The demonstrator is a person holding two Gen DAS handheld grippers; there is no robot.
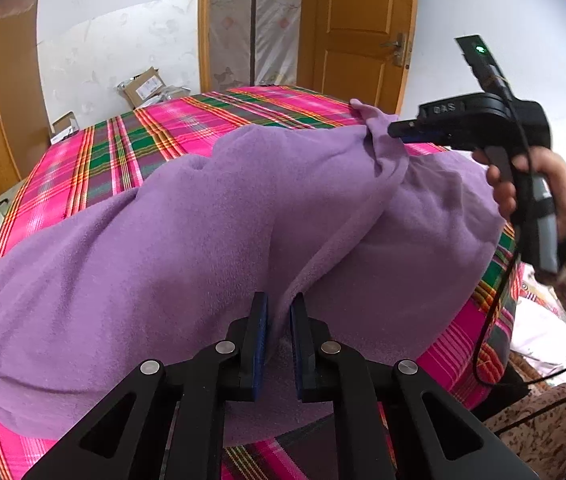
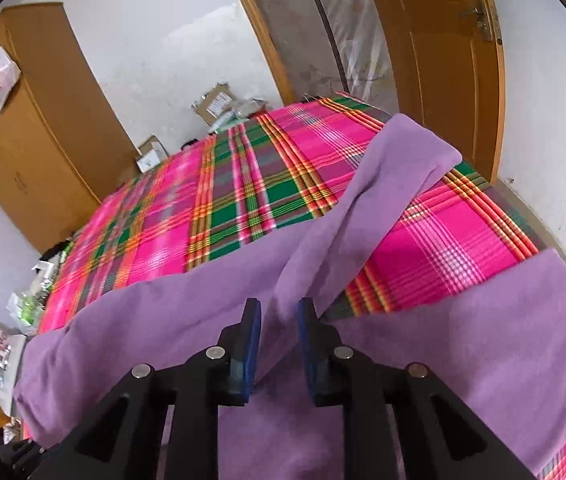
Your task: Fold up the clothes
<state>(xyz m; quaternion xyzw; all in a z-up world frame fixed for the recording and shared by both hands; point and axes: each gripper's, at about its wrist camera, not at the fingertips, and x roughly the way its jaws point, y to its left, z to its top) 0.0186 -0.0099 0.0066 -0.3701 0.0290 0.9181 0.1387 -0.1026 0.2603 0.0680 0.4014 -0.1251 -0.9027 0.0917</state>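
Left wrist view: your left gripper (image 1: 279, 312) sat at the near edge of the fleece (image 1: 203, 220), a ridge of purple cloth running up between its blue pads (image 1: 261, 344); whether they pinched it you could not tell. The fleece lay spread over the plaid sheet (image 1: 123, 144), bunched toward its far right corner. There your right gripper (image 1: 397, 130) met the fleece, in your hand (image 1: 531, 184), fingertips buried in a fold. Right wrist view: right gripper (image 2: 279, 312) had its jaws parted around a fold of the fleece (image 2: 483, 340), gaps showing beside each pad. Beyond the fleece, a door (image 2: 443, 60) stood.
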